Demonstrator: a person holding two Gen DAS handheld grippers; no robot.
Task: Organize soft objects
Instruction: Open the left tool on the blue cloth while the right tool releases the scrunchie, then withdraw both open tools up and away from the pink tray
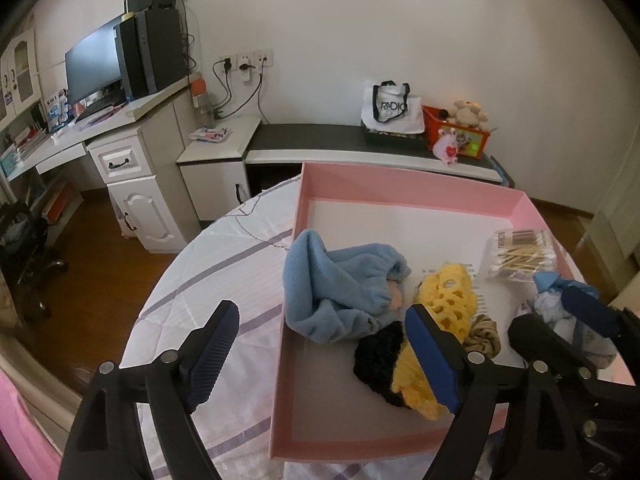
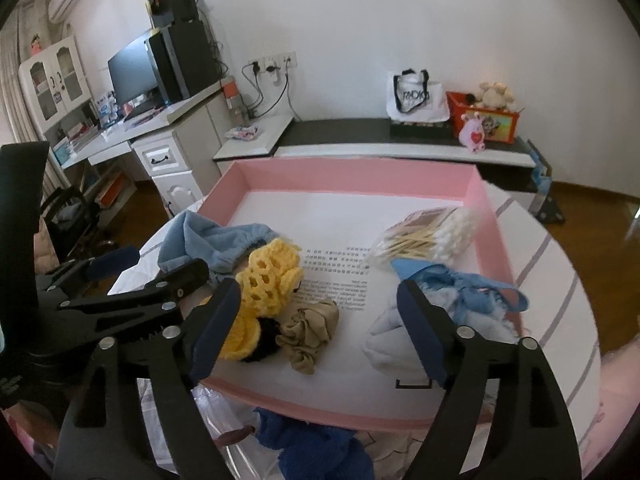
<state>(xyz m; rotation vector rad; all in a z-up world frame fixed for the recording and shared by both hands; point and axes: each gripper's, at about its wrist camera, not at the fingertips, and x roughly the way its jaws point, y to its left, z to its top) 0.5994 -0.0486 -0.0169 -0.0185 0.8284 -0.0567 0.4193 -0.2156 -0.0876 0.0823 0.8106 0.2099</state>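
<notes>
Across the striped table (image 1: 224, 256) sits your landmark, the pink box (image 2: 352, 170), and nearly all the soft things already lie in it. One piece is left outside: a dark blue cloth (image 2: 308, 444) on the table just below the box's near wall. It lies under and slightly toward you from your right gripper (image 2: 320, 328), closer to that hand than to the left, I judge; its long axis I cannot tell, since the box edge and gripper arms hide much of it.

Inside the box, going by size: the light blue towel (image 1: 340, 288) slumps over the left wall, the pale blue and grey bundle (image 2: 452, 304) rests against the right wall, and the yellow knit piece (image 2: 272, 280) with its black trim sits near the middle. The tan scrunchie (image 2: 310, 330) touches that piece, and the bag of cotton swabs (image 2: 424, 238) lies toward the far right.

Both grippers stand wide open and hold nothing. Your left gripper (image 1: 320, 344) straddles the box's left wall, one finger outside it, one over the yellow piece.

The near wall stands in your way: you would have to draw back and dip.
</notes>
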